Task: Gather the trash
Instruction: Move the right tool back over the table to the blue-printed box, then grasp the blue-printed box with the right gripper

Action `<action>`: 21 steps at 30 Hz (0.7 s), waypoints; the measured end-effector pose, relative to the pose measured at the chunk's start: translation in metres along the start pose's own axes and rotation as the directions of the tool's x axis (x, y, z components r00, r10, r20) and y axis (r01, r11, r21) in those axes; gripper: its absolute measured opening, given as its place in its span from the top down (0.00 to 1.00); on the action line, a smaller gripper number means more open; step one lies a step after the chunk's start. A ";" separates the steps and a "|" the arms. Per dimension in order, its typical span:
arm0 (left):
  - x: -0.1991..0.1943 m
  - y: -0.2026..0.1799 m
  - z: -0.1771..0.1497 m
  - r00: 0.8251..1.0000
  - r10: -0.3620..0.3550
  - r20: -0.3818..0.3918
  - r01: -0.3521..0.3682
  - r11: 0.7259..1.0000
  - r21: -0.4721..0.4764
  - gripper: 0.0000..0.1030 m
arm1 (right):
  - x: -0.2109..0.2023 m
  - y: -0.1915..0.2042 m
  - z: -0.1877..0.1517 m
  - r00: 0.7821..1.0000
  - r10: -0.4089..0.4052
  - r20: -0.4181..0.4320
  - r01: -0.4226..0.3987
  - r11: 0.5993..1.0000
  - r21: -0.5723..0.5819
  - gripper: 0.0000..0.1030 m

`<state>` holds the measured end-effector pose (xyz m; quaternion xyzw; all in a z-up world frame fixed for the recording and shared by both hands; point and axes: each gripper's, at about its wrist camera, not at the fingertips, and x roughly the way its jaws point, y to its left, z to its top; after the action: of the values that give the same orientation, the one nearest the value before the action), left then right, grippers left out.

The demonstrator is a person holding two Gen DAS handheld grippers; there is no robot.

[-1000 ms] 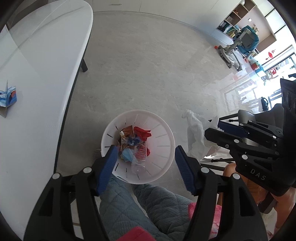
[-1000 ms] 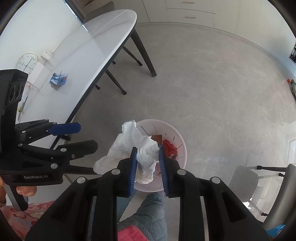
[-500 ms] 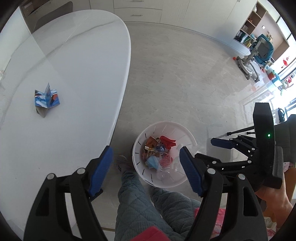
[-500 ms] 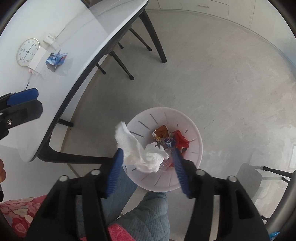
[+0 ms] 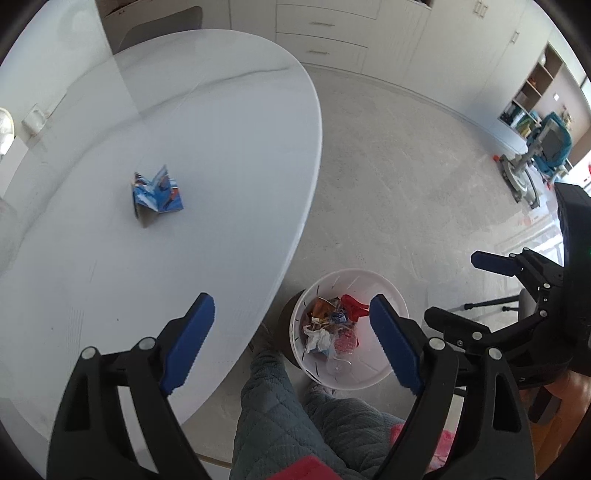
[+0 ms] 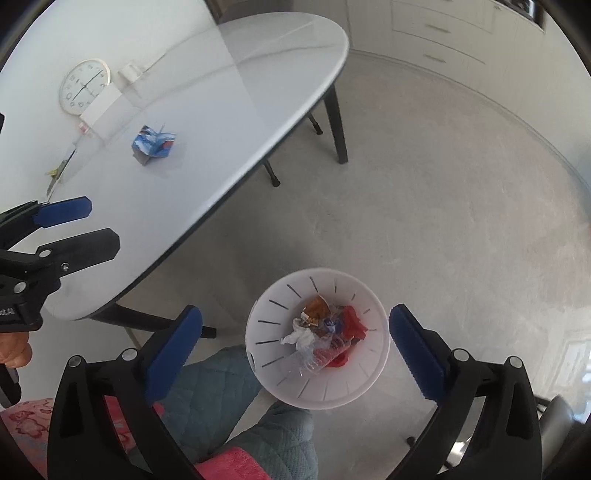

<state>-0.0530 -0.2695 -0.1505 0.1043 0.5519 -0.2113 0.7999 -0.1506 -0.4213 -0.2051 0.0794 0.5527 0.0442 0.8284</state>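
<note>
A white slotted trash bin (image 5: 384, 295) (image 6: 365, 291) stands on the floor by the table, holding wrappers, a clear cup and a crumpled white tissue (image 6: 299, 336) (image 5: 317, 339). A blue crumpled wrapper (image 5: 158, 192) (image 6: 152, 144) lies on the white oval table (image 5: 221, 155) (image 6: 229, 122). My left gripper (image 5: 291, 343) is open and empty above the table edge and bin; it shows at the left of the right wrist view (image 6: 75, 227). My right gripper (image 6: 295, 354) is open and empty above the bin, seen also in the left wrist view (image 5: 469, 288).
A wall clock (image 6: 85, 91), a white box (image 6: 101, 110) and small papers lie at the table's far side. The person's quilted legs (image 5: 295, 413) are below the grippers. Cabinets (image 5: 332, 33) line the far wall; a chair (image 6: 554, 417) stands right.
My right gripper opened fully and the white tissue dropped into the bin. My left gripper swung left and up toward the table, bringing the blue wrapper nearer the centre.
</note>
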 end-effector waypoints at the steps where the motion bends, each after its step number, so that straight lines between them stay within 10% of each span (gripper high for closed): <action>1: -0.004 0.007 0.000 1.000 0.016 0.010 -0.016 0.999 -0.030 0.15 | -0.003 0.007 0.009 1.000 0.003 0.006 -0.002 0.999 -0.051 0.02; 7: -0.027 0.066 -0.007 0.994 0.099 0.054 -0.083 0.968 -0.238 0.09 | 0.000 0.058 0.063 0.999 0.055 -0.001 -0.051 0.917 -0.395 0.02; 21: 0.003 0.192 -0.012 0.995 0.104 -0.001 -0.088 0.833 -0.546 0.08 | 0.108 0.201 0.182 0.953 0.173 -0.247 -0.301 0.498 -0.813 0.02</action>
<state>0.0246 -0.0947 -0.1700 -0.1028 0.5717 -0.0068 0.8139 0.0612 -0.2215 -0.1983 -0.2578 0.4999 0.4234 0.7102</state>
